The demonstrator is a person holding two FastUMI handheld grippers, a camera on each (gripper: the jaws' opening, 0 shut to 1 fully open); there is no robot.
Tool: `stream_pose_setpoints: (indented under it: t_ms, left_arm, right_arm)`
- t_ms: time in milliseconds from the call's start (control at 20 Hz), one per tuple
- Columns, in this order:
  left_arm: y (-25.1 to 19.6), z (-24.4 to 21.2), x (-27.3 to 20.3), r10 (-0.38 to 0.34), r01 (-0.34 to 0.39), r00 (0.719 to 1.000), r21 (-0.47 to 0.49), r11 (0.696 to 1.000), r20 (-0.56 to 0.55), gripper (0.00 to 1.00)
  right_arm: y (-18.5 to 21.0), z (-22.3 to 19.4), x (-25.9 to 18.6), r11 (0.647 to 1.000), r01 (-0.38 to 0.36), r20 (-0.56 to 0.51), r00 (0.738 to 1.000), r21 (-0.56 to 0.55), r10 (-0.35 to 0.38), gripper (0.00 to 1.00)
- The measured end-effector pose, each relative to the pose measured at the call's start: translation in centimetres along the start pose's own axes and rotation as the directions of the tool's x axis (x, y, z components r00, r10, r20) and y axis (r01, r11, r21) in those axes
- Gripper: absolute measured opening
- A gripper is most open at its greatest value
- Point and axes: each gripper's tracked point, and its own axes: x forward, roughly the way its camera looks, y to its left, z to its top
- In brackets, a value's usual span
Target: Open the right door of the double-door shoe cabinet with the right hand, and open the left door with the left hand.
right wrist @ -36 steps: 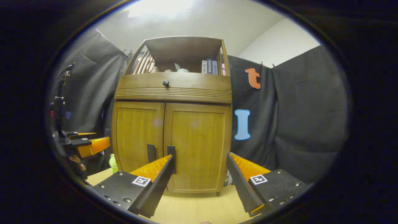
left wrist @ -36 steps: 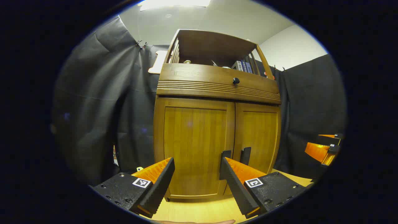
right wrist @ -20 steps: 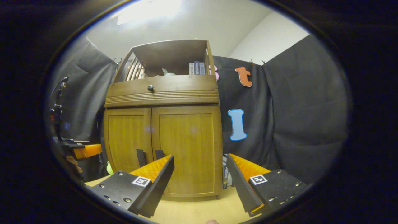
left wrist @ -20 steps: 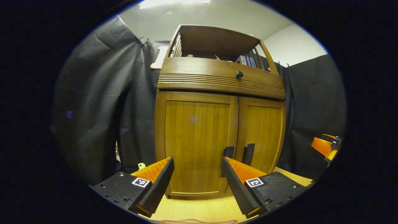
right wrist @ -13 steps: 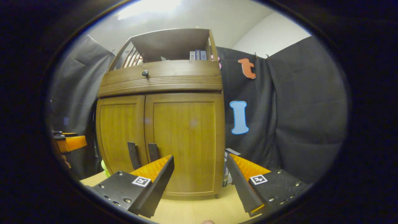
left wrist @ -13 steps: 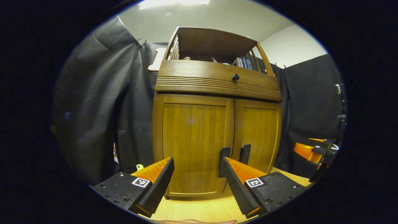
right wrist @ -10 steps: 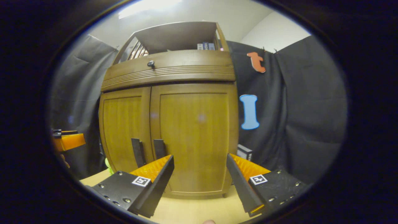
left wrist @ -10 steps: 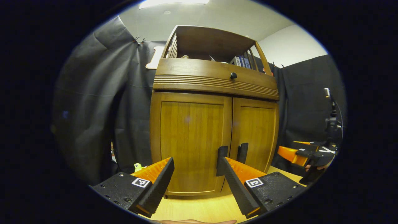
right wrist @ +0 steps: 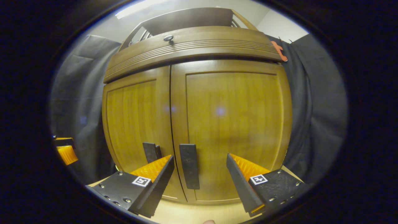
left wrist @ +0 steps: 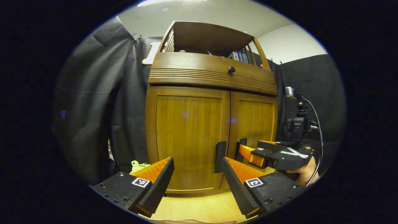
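Observation:
The wooden shoe cabinet [left wrist: 211, 77] [right wrist: 192, 43] stands in front of me with both doors closed. Its left door [left wrist: 186, 137] [right wrist: 133, 124] carries a dark upright handle [left wrist: 220, 157] [right wrist: 150, 151], and so does its right door [left wrist: 253, 124] [right wrist: 233, 124], whose handle [right wrist: 189, 166] is partly covered in the left gripper view. My right gripper [right wrist: 199, 177] is open and close to the right door, its handle standing between the fingers without touching them. From the left gripper view, the right gripper [left wrist: 248, 154] reaches the right handle. My left gripper [left wrist: 196, 179] is open, a little back from the left door.
A drawer with a dark knob [left wrist: 231, 69] [right wrist: 168, 38] sits above the doors, and an open shelf with books [left wrist: 238, 56] tops the cabinet. A small green toy [left wrist: 136, 164] lies at the cabinet's left foot. Black cloth [left wrist: 93, 109] hangs on both sides.
My right gripper has moved forward and left, up to the right door, so its handle now stands between the fingers. My left gripper has crept slightly nearer the cabinet. Both doors remain closed.

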Motion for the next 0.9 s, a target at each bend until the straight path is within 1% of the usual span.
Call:
stream_pose_setpoints:
  t_ms: [50,100,200,250,300,350,400,450,500,550,600,650,700,750,900]
  left_arm:
    - [0.2,0.0,0.0,0.001,-0.001,1.0,0.0,1.0,-0.002,0.95]
    - [0.3,0.1,0.0,0.0,0.0,1.0,0.002,1.0,0.001,0.92]
    - [0.4,0.4,0.0,-0.002,0.002,1.0,0.002,1.0,0.017,0.92]
    - [0.5,0.5,0.0,-0.003,0.003,1.0,0.001,1.0,0.02,0.92]
    - [0.6,0.5,0.1,-0.002,0.002,1.0,0.001,1.0,0.021,0.96]
    - [0.7,0.5,0.1,-0.001,0.001,1.0,0.003,1.0,0.02,0.96]
    - [0.8,0.5,0.1,-0.001,0.0,1.0,0.007,1.0,0.02,0.92]
    - [0.9,0.4,0.2,0.003,-0.003,1.0,0.012,1.0,0.018,0.92]
    - [1.1,0.4,0.3,0.008,-0.009,1.0,0.014,1.0,0.019,0.92]
    - [1.3,0.4,0.3,0.011,-0.011,1.0,0.016,1.0,0.019,0.96]
    - [1.4,0.4,0.4,0.014,-0.015,1.0,0.016,1.0,0.02,0.92]
    - [1.6,0.4,0.4,0.021,-0.022,1.0,0.021,1.0,0.021,0.92]
    - [1.8,0.4,0.5,0.029,-0.029,0.999,0.023,0.999,0.02,0.96]
    - [2.0,0.4,0.5,0.033,-0.033,0.999,0.022,0.999,0.022,0.92]
    - [2.1,0.4,0.6,0.044,-0.045,0.999,0.022,0.999,0.018,0.92]
  right_arm:
    - [0.3,-0.3,0.8,1.0,0.006,-0.009,1.0,-0.022,-0.006,1.0]
    - [0.4,-0.7,1.3,0.999,0.019,-0.019,1.0,-0.028,-0.02,1.0]
    - [0.8,-1.3,2.2,1.0,0.002,-0.028,1.0,-0.004,-0.003,1.0]
    - [0.7,-1.5,2.7,1.0,0.012,-0.041,0.999,-0.004,-0.012,0.96]
    - [0.7,-2.2,3.3,1.0,0.014,-0.069,0.998,-0.003,-0.014,0.8]
    - [1.1,-2.9,3.9,1.0,-0.012,-0.092,0.996,0.02,0.014,0.64]
    - [1.1,-3.9,4.5,0.999,-0.03,-0.095,0.995,0.016,0.032,0.48]
    - [1.4,-3.1,3.8,0.999,-0.036,-0.093,0.995,0.026,0.038,0.32]
    - [1.4,-3.3,3.5,0.998,-0.05,-0.094,0.994,0.027,0.052,0.27]
    - [1.3,-3.0,3.4,0.997,-0.066,-0.093,0.993,0.05,0.071,0.27]
    - [1.5,-2.8,2.7,0.994,-0.088,-0.094,0.991,0.059,0.093,0.2]
    - [1.6,-2.6,2.4,0.993,-0.109,-0.092,0.989,0.055,0.114,0.2]
    - [1.7,-2.5,2.0,0.99,-0.129,-0.088,0.987,0.049,0.132,0.2]
    - [1.8,-2.2,1.4,0.989,-0.142,-0.088,0.985,0.051,0.146,0.2]
    - [1.4,-2.1,-1.7,0.983,-0.176,-0.08,0.98,0.056,0.18,0.2]
